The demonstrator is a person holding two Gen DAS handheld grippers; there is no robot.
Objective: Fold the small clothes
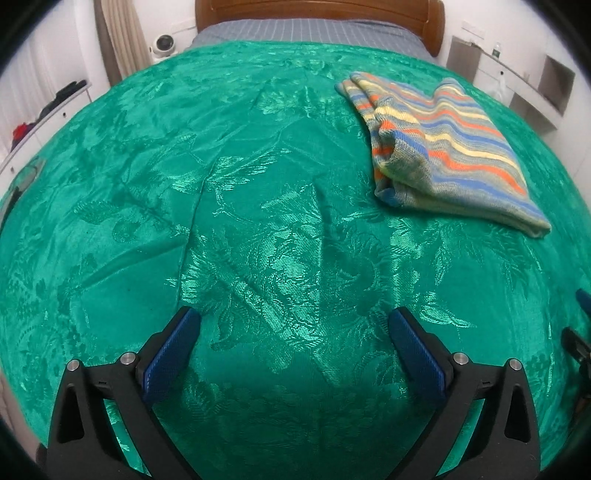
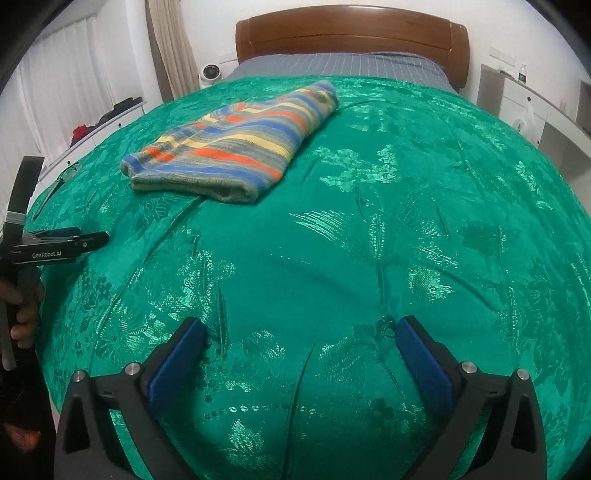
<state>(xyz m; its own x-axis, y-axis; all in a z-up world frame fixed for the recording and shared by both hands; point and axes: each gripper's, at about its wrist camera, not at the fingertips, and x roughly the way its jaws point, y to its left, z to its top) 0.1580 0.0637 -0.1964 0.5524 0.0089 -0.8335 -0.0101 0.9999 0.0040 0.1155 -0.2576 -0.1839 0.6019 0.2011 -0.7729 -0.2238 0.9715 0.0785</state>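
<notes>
1. Under both grippers I see a green bedspread point(image 1: 258, 229) with a shiny woven leaf pattern, covering most of the bed and creased in long shallow folds.
2. Beyond its far edge a strip of grey checked sheet point(image 1: 306, 31) shows, then the brown wooden headboard point(image 2: 351, 31) against a white wall.
3. To the left hang pale curtains point(image 2: 170, 44); a small white round device point(image 2: 211, 72) sits just beside the bed's far-left corner, and a low white shelf point(image 2: 107, 122) along the left wall carries dark and red items I cannot identify.
4. To the right I see white shelving point(image 1: 517, 77) with open compartments.
5. My left gripper point(image 1: 293, 325) hangs low over bare bedspread, jaws wide apart, nothing between the blue pads point(image 1: 170, 354).
6. My right gripper point(image 2: 301, 334) is likewise spread wide over bare cloth, holding nothing.
7. Folded into a flat bundle, the striped sweater point(image 1: 447, 147) lies on the bedspread well ahead of both grippers: up and right in the left view, up and left point(image 2: 236, 144) in the right view. Neither gripper touches it.
8. At the left edge of the right view I see the left gripper side-on point(image 2: 59, 245), marked "GenRobot.AI", with the hand point(image 2: 22, 314) on its handle.
9. Nothing lies between the grippers and the sweater but creased cloth.
</notes>
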